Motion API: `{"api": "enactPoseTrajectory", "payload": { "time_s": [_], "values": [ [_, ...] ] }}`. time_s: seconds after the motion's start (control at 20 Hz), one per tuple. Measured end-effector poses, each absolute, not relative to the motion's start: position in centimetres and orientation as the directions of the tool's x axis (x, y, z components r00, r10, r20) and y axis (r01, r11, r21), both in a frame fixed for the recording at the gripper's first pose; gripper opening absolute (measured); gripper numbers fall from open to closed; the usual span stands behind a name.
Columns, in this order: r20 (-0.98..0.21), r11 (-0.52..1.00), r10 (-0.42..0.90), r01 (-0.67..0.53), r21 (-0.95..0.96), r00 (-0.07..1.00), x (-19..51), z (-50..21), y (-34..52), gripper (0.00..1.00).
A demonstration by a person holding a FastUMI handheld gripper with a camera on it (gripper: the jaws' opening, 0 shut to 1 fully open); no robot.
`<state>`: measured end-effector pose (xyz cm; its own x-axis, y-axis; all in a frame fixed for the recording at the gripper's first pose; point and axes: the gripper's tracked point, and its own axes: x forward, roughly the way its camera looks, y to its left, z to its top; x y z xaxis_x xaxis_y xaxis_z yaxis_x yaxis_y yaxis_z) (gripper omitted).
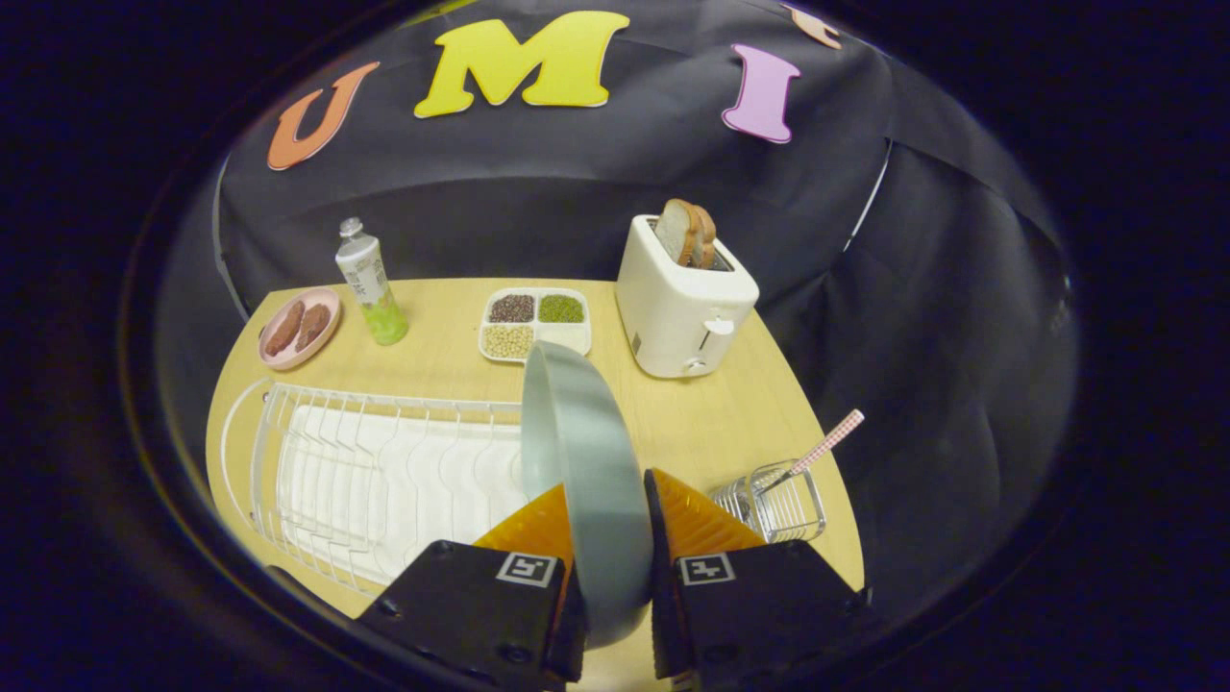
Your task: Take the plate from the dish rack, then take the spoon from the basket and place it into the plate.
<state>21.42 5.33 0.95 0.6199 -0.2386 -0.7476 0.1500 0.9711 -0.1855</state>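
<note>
Both tool [607, 500] fingers clamp the plate [577, 452] beside the rack [365, 461].

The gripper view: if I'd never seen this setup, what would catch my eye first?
First, the grey plate, held on edge between the orange fingers of the gripper, which is shut on it above the wooden table. Just beside it lies the white dish rack, and on the other side a small wire basket with a checked spoon handle sticking out. Farther back stands a white toaster with bread in it.
</note>
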Motion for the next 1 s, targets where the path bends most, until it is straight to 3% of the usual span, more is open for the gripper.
{"api": "enactPoseTrajectory", "payload": {
  "time_s": [0.5, 0.85, 1.0],
  "values": [
    [-0.693, 0.960, -0.280, 0.173, -0.221, 0.664, 20.7, 5.1, 5.9, 0.32],
    [-0.629, 0.994, 0.084, -0.019, 0.109, 0.773, 13.0, 7.0, 9.4, 0.32],
    [-0.592, 0.978, 0.184, -0.083, 0.193, 0.784, 7.8, 4.7, 9.4, 0.32]
  ]
}}
